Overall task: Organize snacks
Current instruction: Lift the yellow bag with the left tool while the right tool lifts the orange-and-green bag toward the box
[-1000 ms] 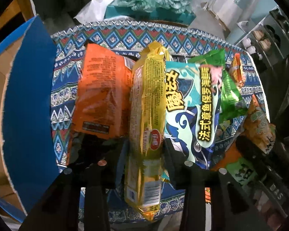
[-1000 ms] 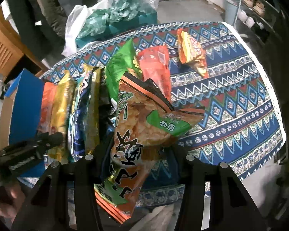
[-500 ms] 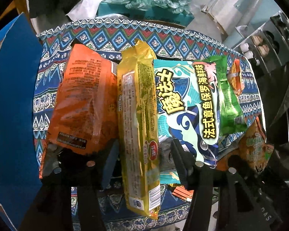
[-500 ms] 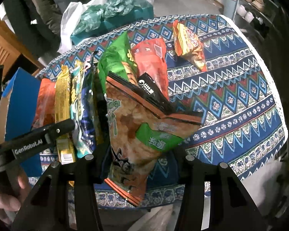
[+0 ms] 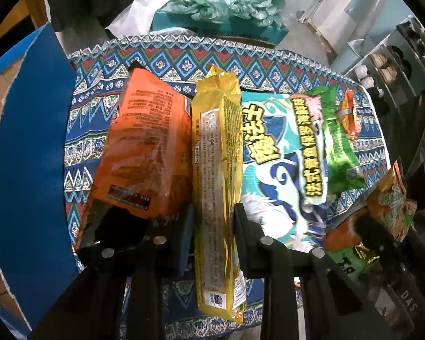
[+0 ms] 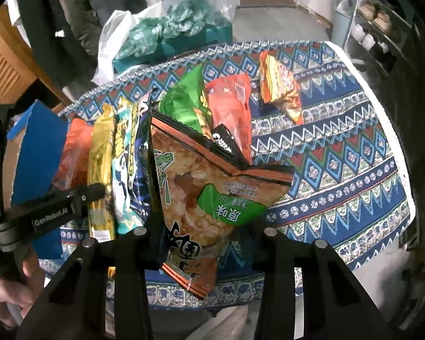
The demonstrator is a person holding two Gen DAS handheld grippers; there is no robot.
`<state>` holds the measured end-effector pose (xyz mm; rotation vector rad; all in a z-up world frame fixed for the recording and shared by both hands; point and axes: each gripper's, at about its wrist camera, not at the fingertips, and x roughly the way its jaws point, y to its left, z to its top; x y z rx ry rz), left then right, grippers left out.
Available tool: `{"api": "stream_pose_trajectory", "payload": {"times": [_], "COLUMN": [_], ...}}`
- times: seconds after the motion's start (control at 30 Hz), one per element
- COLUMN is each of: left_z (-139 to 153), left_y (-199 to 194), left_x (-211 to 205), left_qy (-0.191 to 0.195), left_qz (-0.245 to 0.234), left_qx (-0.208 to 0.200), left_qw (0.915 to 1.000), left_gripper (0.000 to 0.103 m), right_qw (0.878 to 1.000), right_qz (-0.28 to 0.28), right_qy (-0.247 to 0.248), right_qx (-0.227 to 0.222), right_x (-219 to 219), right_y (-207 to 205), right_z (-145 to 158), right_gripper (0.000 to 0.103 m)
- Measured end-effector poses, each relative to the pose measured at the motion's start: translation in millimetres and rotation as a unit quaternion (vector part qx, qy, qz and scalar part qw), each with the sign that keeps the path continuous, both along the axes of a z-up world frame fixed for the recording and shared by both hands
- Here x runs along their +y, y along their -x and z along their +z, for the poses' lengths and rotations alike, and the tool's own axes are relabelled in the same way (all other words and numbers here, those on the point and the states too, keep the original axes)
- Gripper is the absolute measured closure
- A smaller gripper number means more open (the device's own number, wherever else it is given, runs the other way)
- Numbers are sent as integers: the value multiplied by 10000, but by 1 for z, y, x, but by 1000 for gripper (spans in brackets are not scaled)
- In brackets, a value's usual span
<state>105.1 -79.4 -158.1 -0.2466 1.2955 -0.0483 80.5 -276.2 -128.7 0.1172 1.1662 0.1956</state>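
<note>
A long yellow packet [image 5: 215,147] lies between an orange bag [image 5: 147,147] and a teal bag [image 5: 277,153] in a row on the patterned tablecloth [image 5: 161,59]. My left gripper [image 5: 213,212] is closing, its pads pressing the yellow packet's lower part. My right gripper [image 6: 205,226] is also closing, gripping an orange rice-cracker bag [image 6: 212,189] held upright at the right end of the row. A green bag [image 6: 184,104], a red bag [image 6: 229,107] and a black packet [image 6: 223,138] lie behind it. The left gripper [image 6: 70,201] shows at the left, with a hand below it.
A blue cardboard box [image 5: 28,141] stands at the table's left edge. A small orange packet [image 6: 280,90] lies alone at the far right of the tablecloth [image 6: 340,155]. Plastic bags and a teal box [image 5: 221,25] sit beyond the table, shelves [image 6: 376,28] at the far right.
The left jaws spread wider around the yellow packet, then came in onto it. The right jaws narrowed on the rice-cracker bag. Neither hand shifted much.
</note>
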Motion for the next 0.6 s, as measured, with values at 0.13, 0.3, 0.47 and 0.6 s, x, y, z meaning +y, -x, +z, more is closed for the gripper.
{"api": "stream_pose_trajectory", "payload": {"times": [0.13, 0.3, 0.47, 0.6], "left_z": [13, 30, 41, 49], "left_y": [6, 15, 22, 29], "left_x": [2, 5, 11, 15], "left_qy": [53, 137, 231, 230], "left_qz": [-6, -30, -4, 11], "left_qx": [-134, -302, -404, -531], "left_qw": [9999, 9994, 9989, 9983], "left_gripper": [76, 80, 80, 81], "right_qw": [9999, 9996, 9991, 9987], "right_qz": [37, 131, 216, 278], "right_qy": [-23, -7, -32, -81], "right_qx": [-93, -232, -354, -428], "right_x": [1, 5, 9, 14], "right_y": [3, 7, 11, 12], "right_z": [8, 21, 33, 41], "right_gripper": [65, 65, 65, 65]}}
